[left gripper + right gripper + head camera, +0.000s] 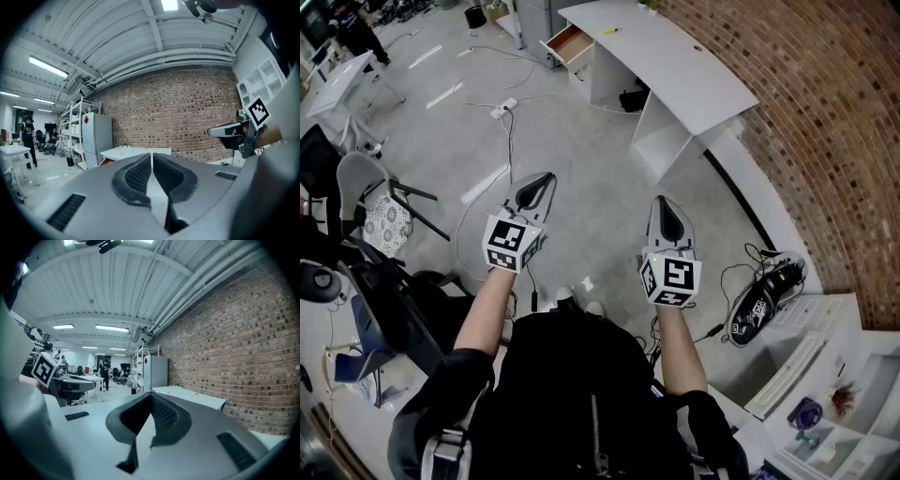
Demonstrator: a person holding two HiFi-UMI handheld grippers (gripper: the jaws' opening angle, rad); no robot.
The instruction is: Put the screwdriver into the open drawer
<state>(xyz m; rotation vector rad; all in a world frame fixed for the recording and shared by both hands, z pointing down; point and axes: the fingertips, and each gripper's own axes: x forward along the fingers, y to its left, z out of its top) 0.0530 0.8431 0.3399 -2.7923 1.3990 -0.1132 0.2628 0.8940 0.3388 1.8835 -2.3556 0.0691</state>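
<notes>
A small yellow screwdriver lies on top of a white desk far ahead by the brick wall. The desk's drawer stands pulled open at its left end, wood-coloured inside. I hold both grippers level at waist height, well short of the desk. The left gripper is shut with nothing between its ribbed pads. The right gripper is shut and empty too, its pads together. The desk shows beyond the left jaws, and the desk shows beyond the right jaws.
Cables and a power strip cross the grey floor between me and the desk. Chairs stand at the left. Dark gear with cords lies on the floor at the right, near white shelving. A fridge stands left of the desk.
</notes>
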